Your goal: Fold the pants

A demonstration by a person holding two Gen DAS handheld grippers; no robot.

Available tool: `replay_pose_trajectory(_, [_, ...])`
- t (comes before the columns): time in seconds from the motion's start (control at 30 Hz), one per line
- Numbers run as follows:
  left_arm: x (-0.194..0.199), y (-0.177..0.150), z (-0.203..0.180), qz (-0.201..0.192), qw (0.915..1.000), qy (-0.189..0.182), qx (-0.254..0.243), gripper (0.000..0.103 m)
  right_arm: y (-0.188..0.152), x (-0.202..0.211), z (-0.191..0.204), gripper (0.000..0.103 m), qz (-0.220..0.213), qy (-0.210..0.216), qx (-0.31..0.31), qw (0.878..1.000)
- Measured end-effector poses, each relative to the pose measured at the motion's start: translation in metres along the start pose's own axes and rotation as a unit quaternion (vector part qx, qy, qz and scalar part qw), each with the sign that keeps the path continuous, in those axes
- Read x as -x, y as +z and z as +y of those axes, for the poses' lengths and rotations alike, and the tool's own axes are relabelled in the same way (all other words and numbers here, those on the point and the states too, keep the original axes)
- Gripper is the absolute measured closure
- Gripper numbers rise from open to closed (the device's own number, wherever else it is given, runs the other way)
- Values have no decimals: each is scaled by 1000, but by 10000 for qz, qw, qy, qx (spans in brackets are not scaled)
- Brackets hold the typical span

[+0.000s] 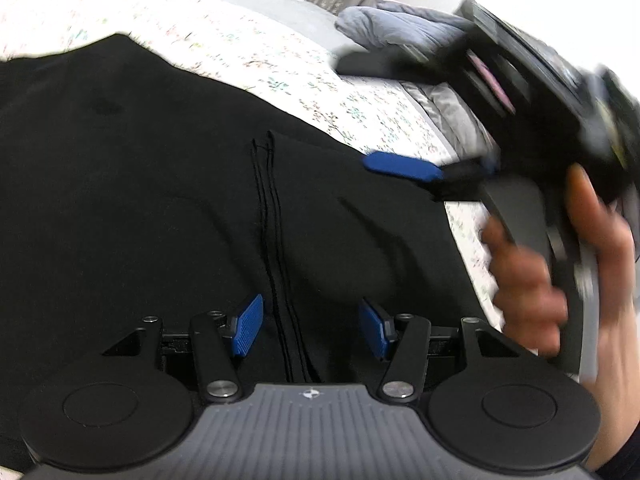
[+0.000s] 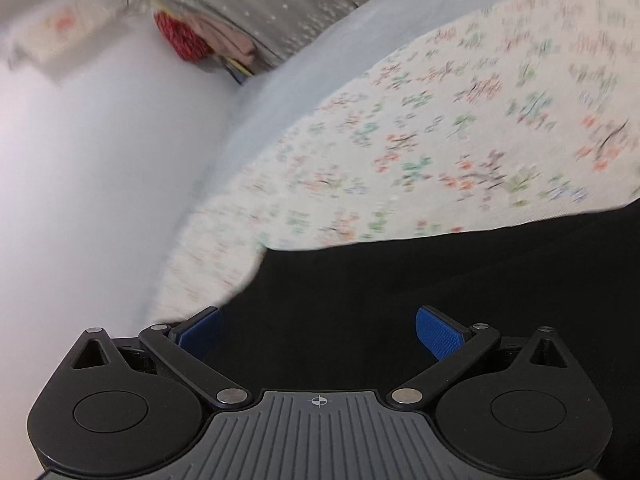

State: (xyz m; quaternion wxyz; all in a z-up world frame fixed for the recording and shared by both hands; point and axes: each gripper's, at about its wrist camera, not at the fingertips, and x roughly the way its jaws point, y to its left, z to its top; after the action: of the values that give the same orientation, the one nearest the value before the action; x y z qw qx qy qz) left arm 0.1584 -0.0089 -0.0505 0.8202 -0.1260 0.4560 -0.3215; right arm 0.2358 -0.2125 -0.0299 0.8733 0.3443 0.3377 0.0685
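pants: black pants (image 1: 168, 208) are laid flat on the flowered bedsheet (image 1: 248, 56); a double stitched seam is seen running down the middle in the left wrist view; one cloth edge lies across the sheet in the right wrist view

left claw: left gripper (image 1: 311, 330) is held low over the seam, jaws partly apart; the seam passes between the blue pads (image 1: 248, 326) but nothing looks pinched, so nothing is gripped as far as can be told

right claw: right gripper (image 2: 318, 332) is spread wide over the dark cloth near its edge, nothing held; it's also caught from the left wrist view, blurred, with a hand (image 1: 560, 280) wrapped around the handle

step: looks like a between-folds moment, probably; cloth seems let go and a fresh grab is being lined up

next move: an edge or corner needs to be picked by each claw, pads closed on a thin layer only; then the cloth gets lifted and carried over evenly so no bunching is left

clutter: grey bedding (image 1: 400, 24) is heaped at the far side, well apart
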Motion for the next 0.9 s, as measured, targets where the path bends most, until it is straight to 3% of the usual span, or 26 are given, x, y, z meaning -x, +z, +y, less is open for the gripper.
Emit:
replay_pose_trajectory(0.13, [11, 9, 17, -93, 9984, -30, 562, 34, -26, 30, 25, 2, -73, -374, 1212, 9919])
replay_pose_trajectory(0.27, [20, 14, 30, -187, 9956, -59, 916, 34, -68, 62, 51, 4, -331, -1172, 2722, 9545])
replay_pose_trajectory(0.3, [20, 14, 30, -170, 9952, -85, 961, 34, -80, 70, 54, 7, -295, -1169, 3008, 9460])
replay_pose_trajectory(0.43, [17, 13, 26, -121, 9954, -192, 932, 34, -125, 80, 63, 19, 80, -798, 3536, 9319])
replay_pose_trajectory(0.53, [16, 11, 21, -86, 9961, -172, 863, 34, -163, 69, 77, 35, 294, -936, 4150, 9045])
replay_pose_trajectory(0.63, [12, 7, 22, -58, 9962, -100, 868, 34, -188, 60, 85, 44, 461, -1059, 4447, 8882])
replay_pose_trajectory(0.77, [14, 3, 23, -28, 9967, -25, 813, 34, -200, 47, 84, 64, 698, -1232, 4469, 8833])
replay_pose_trajectory(0.9, [16, 4, 23, -16, 9968, -21, 796, 34, -196, 48, 79, 69, 605, -1296, 4090, 9013])
